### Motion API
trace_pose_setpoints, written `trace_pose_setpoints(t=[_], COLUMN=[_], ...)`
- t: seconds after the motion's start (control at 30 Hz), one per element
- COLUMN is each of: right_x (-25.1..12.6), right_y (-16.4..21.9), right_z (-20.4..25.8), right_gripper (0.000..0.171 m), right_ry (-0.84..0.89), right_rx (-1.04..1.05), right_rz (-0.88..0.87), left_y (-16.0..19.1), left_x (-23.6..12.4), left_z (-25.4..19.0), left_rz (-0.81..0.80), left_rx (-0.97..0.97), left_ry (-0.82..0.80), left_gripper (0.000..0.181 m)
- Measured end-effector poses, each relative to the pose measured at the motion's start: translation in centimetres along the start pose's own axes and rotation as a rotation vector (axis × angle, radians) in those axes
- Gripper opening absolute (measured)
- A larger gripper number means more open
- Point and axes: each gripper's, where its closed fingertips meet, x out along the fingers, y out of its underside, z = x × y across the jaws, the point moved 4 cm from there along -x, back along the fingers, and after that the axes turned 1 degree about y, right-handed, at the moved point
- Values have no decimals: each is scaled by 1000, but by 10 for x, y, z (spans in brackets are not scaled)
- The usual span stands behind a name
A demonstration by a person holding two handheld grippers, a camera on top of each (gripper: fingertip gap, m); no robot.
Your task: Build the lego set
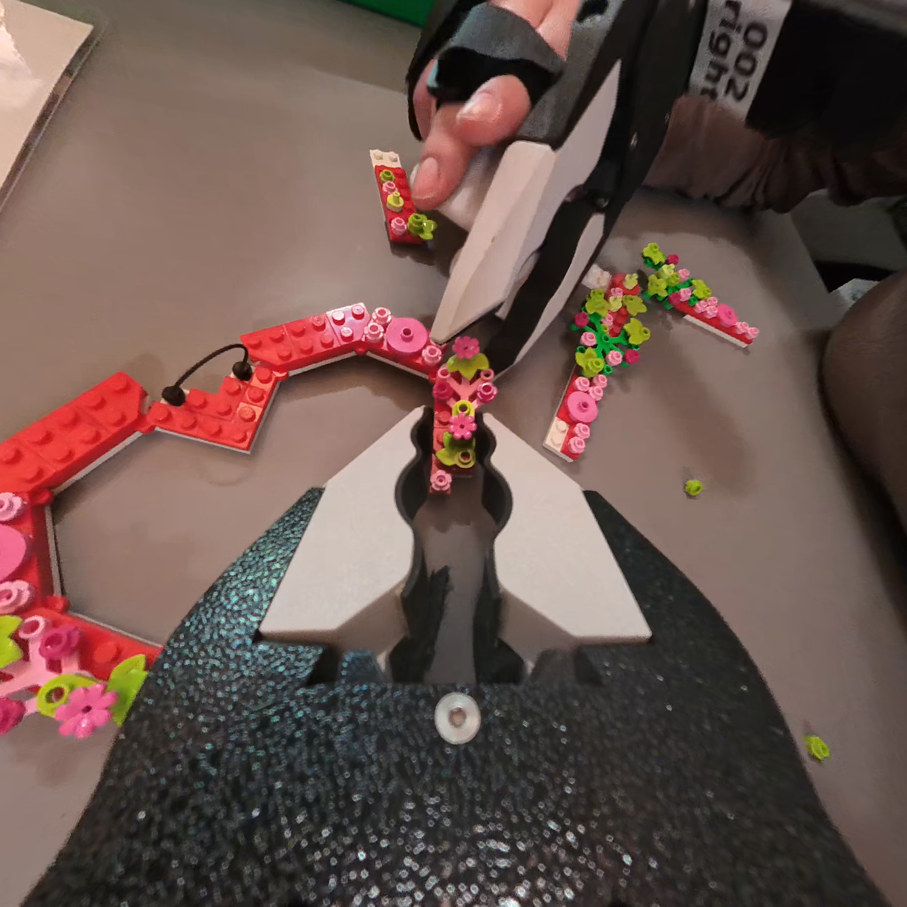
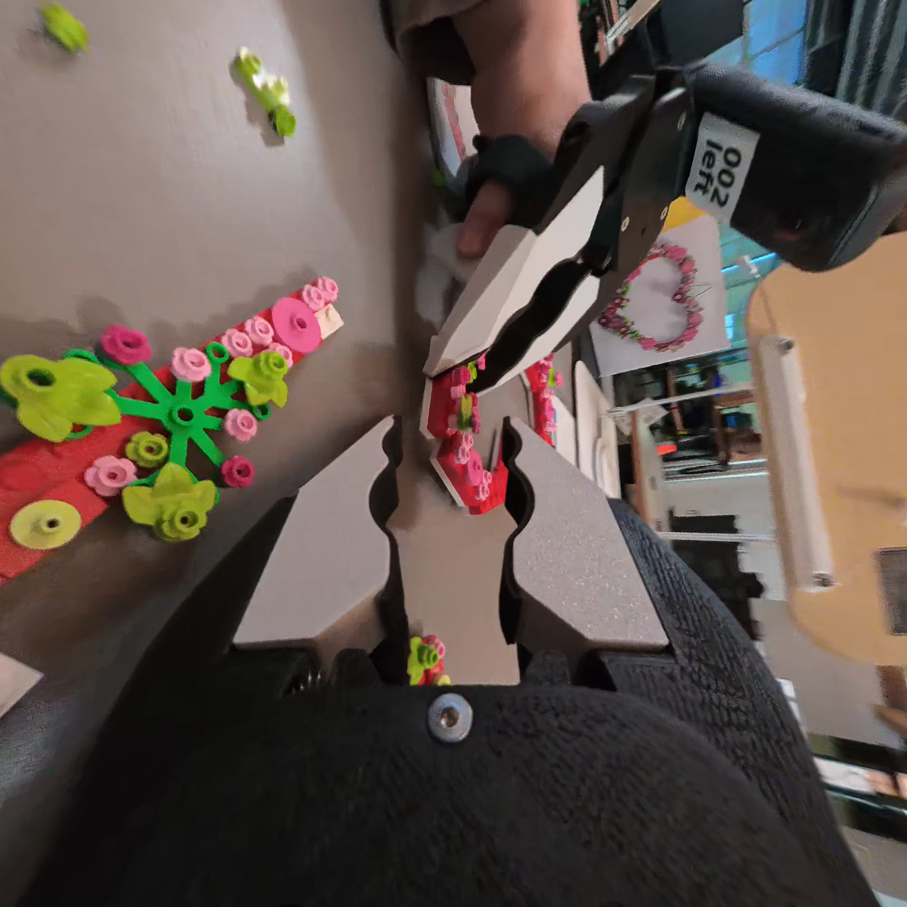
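A long red Lego chain (image 1: 304, 343) with pink and lime flowers bends across the grey table (image 1: 221, 196). My left gripper (image 1: 454, 417) is shut on the chain's end piece, a flowered red segment (image 1: 454, 441). In the right wrist view the left gripper (image 2: 441, 378) comes in from above and pinches that segment (image 2: 451, 407). My right gripper (image 2: 451, 422) is open, its fingers on either side of the neighbouring red segment with a pink disc (image 2: 466, 471). In the left wrist view the right gripper (image 1: 466, 356) points down at the joint between the two segments.
Separate flowered red strips lie at the back (image 1: 400, 206) and right (image 1: 599, 353), (image 1: 721, 309). Loose lime pieces (image 1: 693, 487), (image 1: 817, 748) lie on the right. A black cord (image 1: 206, 368) bridges two chain segments. A booklet (image 1: 34, 83) lies far left. A heart picture (image 2: 657, 304) stands beyond.
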Motion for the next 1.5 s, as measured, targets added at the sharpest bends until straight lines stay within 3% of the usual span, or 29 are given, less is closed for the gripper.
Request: trace_pose_setpoints(t=[0.03, 0.37, 0.83, 1.5], right_x=[0, 4, 5, 4], right_y=[1, -4, -5, -4], right_z=[0, -1, 1, 3], right_gripper=[39, 23, 22, 22], right_ry=[22, 104, 124, 95], right_rx=[-40, -157, -223, -161], right_rz=[12, 38, 58, 79], left_y=[0, -1, -1, 0], left_x=[-1, -3, -3, -1], left_z=[0, 0, 1, 2], left_rz=[-5, -34, -33, -34], left_rx=[-8, -63, -90, -126], left_ry=[8, 61, 57, 42], left_gripper=[15, 15, 15, 15])
